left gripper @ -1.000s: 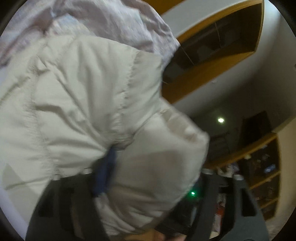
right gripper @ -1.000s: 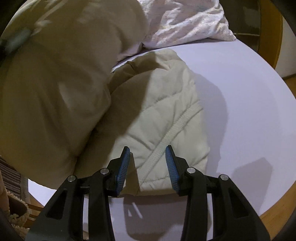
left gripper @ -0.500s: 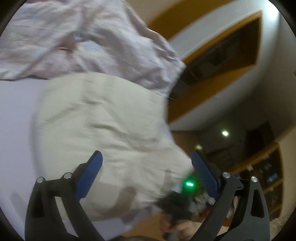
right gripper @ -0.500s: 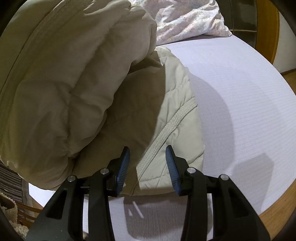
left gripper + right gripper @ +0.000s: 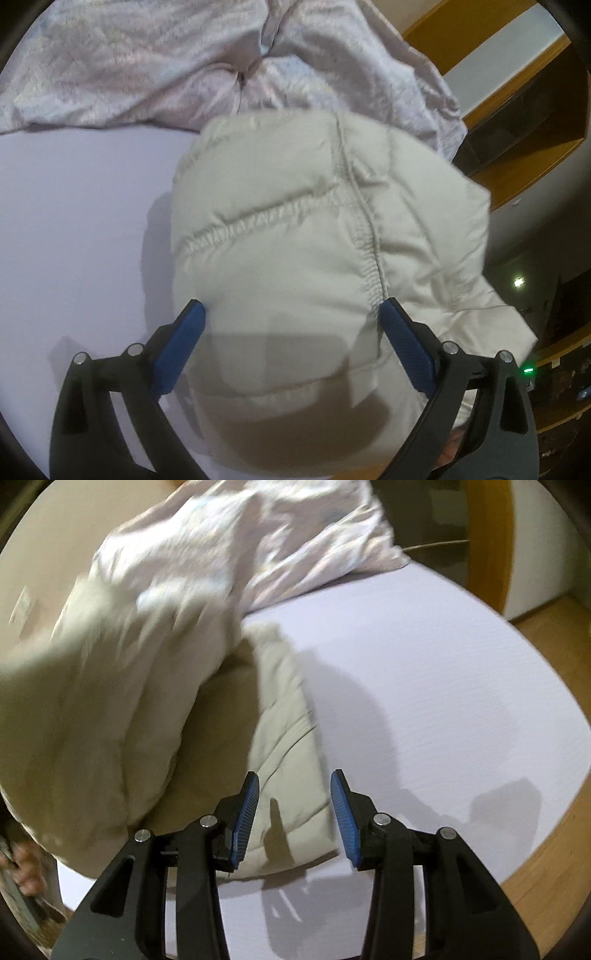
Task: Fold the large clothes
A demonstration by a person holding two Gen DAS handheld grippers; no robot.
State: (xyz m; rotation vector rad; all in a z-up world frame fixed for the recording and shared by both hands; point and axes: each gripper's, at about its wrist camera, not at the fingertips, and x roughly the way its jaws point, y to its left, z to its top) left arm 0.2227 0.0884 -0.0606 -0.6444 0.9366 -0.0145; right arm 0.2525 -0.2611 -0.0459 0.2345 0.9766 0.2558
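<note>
The left gripper point(image 5: 291, 332) has its jaws spread wide, and the cream quilted jacket point(image 5: 314, 236) bulges up between and ahead of them; whether the blue pads point(image 5: 181, 343) touch the cloth cannot be told, and nothing is pinched. The right gripper point(image 5: 294, 805) holds its jaws partly open and grips nothing, the jacket's flat lower layer point(image 5: 288, 738) lying just ahead of and below them on the lilac bed point(image 5: 424, 701). A blurred raised fold fills the space to their left, and rumpled pale bedding point(image 5: 258, 542) lies beyond.

a bedroom: bed point(image 5: 424, 686), rumpled duvet point(image 5: 155, 59), wooden shelving point(image 5: 532, 122).
</note>
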